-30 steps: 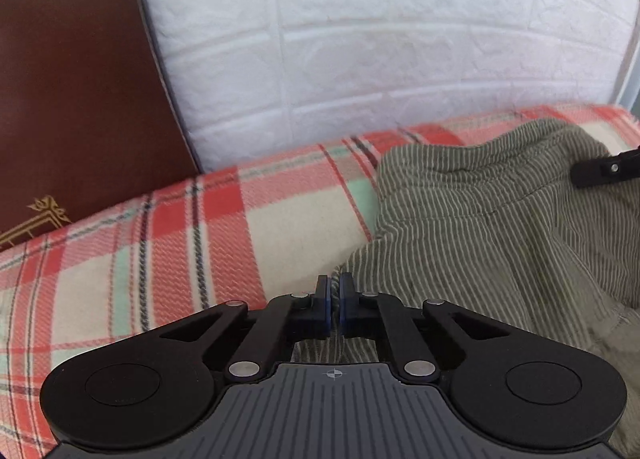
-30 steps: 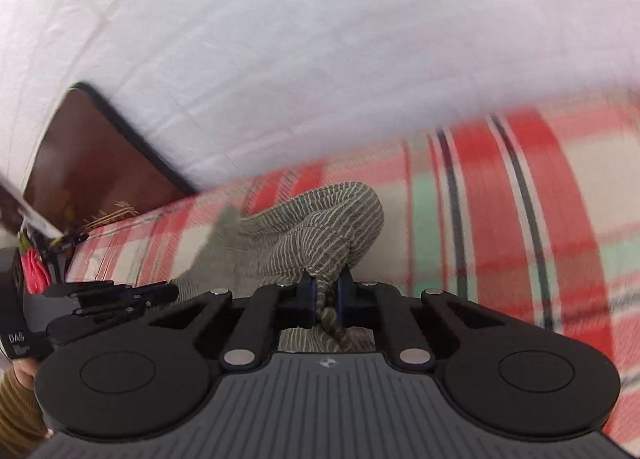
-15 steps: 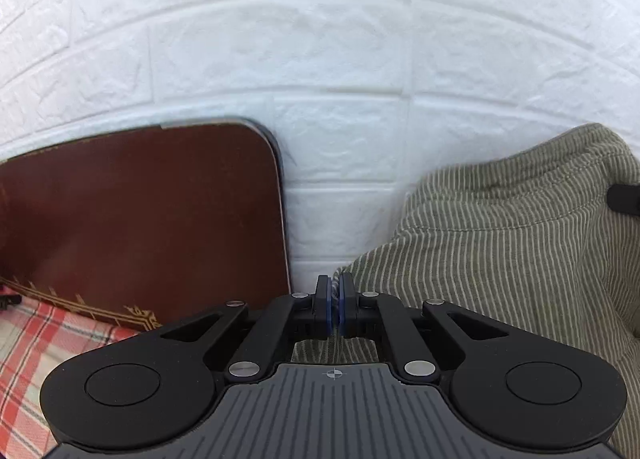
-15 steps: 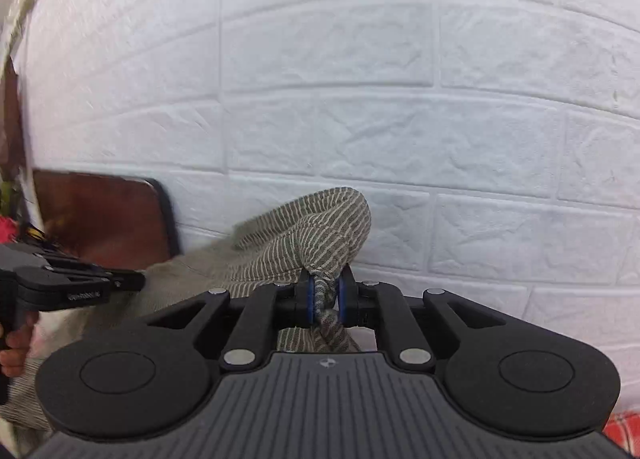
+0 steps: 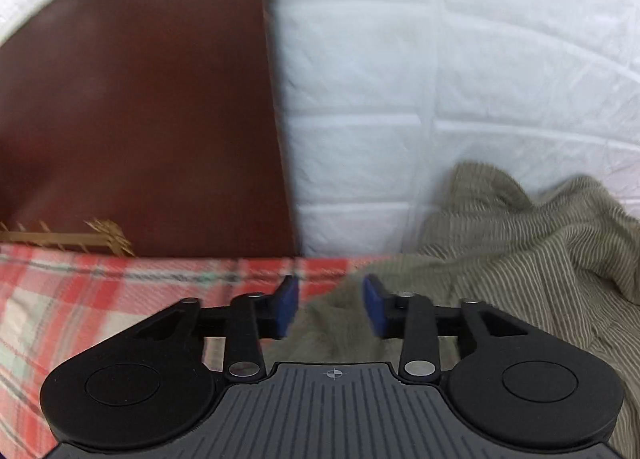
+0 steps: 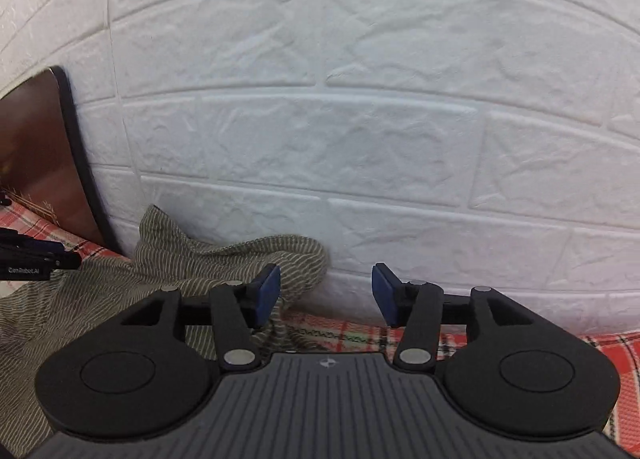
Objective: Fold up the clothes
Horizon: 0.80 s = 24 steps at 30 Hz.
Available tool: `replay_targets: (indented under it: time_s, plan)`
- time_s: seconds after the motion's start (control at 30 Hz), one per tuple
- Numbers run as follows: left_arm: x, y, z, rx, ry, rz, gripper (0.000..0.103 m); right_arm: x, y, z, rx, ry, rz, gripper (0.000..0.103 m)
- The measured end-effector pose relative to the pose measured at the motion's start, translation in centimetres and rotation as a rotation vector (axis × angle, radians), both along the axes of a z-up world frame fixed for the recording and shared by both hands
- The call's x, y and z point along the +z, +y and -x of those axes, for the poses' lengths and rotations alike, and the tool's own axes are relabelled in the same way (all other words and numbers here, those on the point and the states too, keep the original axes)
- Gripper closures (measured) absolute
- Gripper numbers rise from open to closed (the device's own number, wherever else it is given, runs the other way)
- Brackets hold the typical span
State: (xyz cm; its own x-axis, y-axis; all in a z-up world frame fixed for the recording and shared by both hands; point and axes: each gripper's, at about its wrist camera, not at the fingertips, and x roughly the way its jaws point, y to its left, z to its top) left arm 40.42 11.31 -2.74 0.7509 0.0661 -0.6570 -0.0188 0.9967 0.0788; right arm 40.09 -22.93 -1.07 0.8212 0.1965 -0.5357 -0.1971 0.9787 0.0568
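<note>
Olive striped garment [image 6: 120,283] lies bunched against the white brick wall [image 6: 340,139], on the plaid blanket [image 5: 100,299] beside the brown headboard [image 5: 140,119]; left gripper [image 5: 330,305] and right gripper [image 6: 325,293] both gape, grasping nothing.

Bright, even daylight with soft shadows only. The left wrist view is motion-blurred, smearing the brown headboard [image 5: 140,107] and plaid blanket [image 5: 80,299]; the right is sharp (white brick wall [image 6: 360,119] bowed by fisheye).

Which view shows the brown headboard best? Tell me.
The left wrist view: the brown headboard fills its upper left, gold trim visible. The right wrist view catches only a narrow strip at its left edge.
</note>
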Motion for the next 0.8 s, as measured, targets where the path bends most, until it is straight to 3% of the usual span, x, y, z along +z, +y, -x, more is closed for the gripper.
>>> replay_targets:
  time_s: [0.2,0.4,0.43,0.47,0.5,0.53,0.67,0.8]
  plan:
    - [-0.1,1.3,-0.5,-0.016,0.049,-0.082,0.041,-0.3,-2.3,1.6,0.066,0.090,-0.041,0.048]
    - [-1.5,0.1,-0.2,-0.062,0.079,-0.111,0.039,-1.8,-2.2,3.5,0.164,0.163,0.009,0.048]
    - [-1.7,-0.2,-0.2,-0.072,0.082,-0.117,0.039,-2.2,-2.4,3.4,0.170,0.186,0.005,0.051]
    - [-1.8,-0.4,-0.2,-0.080,0.083,-0.126,0.039,-2.5,-2.6,3.3,0.175,0.209,0.001,0.061]
    - [-1.9,-0.5,-0.4,-0.080,0.079,-0.135,0.039,-2.8,-2.8,3.2,0.180,0.231,-0.003,0.090]
    - [-1.9,-0.6,-0.3,-0.077,0.078,-0.136,0.039,-3.2,-3.1,3.2,0.184,0.254,-0.008,0.100]
    - [-1.9,-0.3,-0.3,-0.060,0.077,-0.135,0.036,-2.9,-5.7,2.9,0.063,0.207,-0.089,0.100]
    - [-1.8,0.4,-0.2,-0.037,0.086,-0.140,0.036,-4.1,-9.4,1.1,-0.189,0.255,-0.089,0.099]
